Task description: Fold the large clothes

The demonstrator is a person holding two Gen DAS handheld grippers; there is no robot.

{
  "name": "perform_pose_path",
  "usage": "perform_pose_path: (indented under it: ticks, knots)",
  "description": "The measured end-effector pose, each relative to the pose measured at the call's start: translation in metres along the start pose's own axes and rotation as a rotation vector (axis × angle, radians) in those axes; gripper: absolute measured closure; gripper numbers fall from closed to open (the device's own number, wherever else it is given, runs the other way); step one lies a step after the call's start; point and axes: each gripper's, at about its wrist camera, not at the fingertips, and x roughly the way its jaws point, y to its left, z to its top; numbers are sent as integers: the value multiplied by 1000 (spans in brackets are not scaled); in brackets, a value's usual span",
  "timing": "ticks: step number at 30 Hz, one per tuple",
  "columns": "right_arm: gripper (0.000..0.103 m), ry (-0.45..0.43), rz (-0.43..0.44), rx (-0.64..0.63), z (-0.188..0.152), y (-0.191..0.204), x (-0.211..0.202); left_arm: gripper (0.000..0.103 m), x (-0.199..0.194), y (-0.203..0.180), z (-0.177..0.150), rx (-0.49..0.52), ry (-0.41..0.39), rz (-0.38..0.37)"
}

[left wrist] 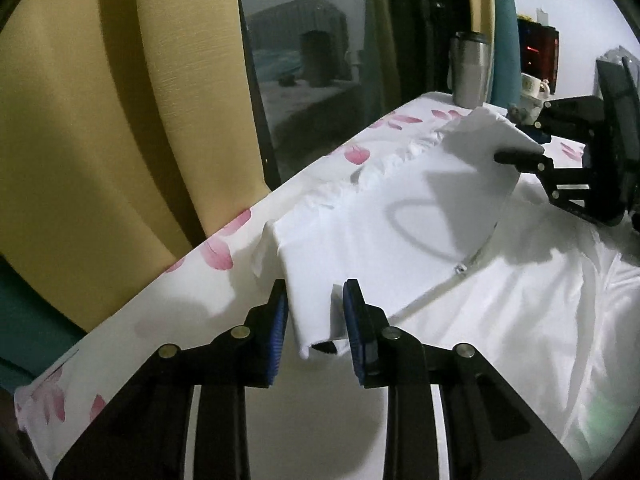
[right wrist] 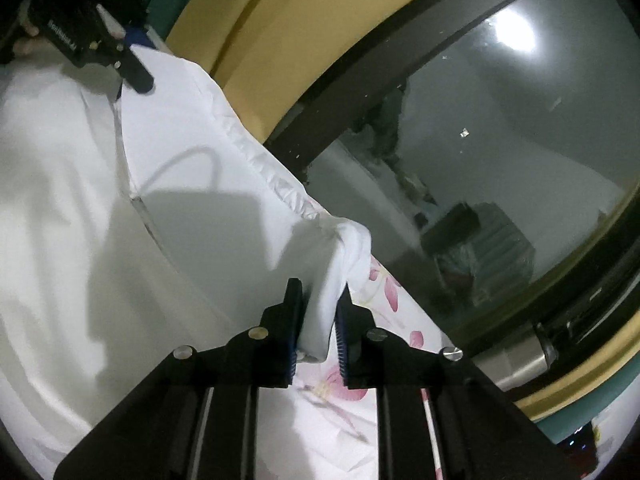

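Two grippers hold a white garment (left wrist: 400,216) above a petal-print sheet (left wrist: 224,256).
Left gripper (left wrist: 314,320) and right gripper (right wrist: 318,320) each pinch a hem corner, angled down; the garment type is unclear.

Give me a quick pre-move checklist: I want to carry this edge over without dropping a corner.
1. Left claw pinching the white garment: ok.
2. Right claw pinching its corner: ok.
3. Raised edge between the claws free of sag: ok.
4. Steel tumbler clear of the raised cloth: cannot tell.
5. Garment body lying flat on the floral sheet: not ok, wrinkled.
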Motion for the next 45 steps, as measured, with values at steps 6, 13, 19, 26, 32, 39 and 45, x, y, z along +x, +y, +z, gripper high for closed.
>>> perform_pose_path:
  ticks: [6,13,19,26,32,39,45]
  knots:
    - [79,-5,81,115,-2,-12,-10,75,-21,-5,-8,-14,-15,-14]
    - [79,-24,302,303,-14,-33,-24,75,-45,-17,-20,-25,-21,-62]
    - [79,-24,380,366,-20,-30,-39,75,-60,-19,-31,-71,-26,-110]
    - [79,0,392,398,-36,-8,-51,75,-71,-28,-54,-155,-24,-152]
    - [79,21,362,412,-45,-7,-61,75,-79,-32,-71,-214,-10,-177]
    - [79,44,335,416,-54,-3,-81,71,-98,-26,-84,-264,-29,-139]
    - [79,83,305,462,-62,-12,-96,62,-121,-16,-80,-301,-87,-108]
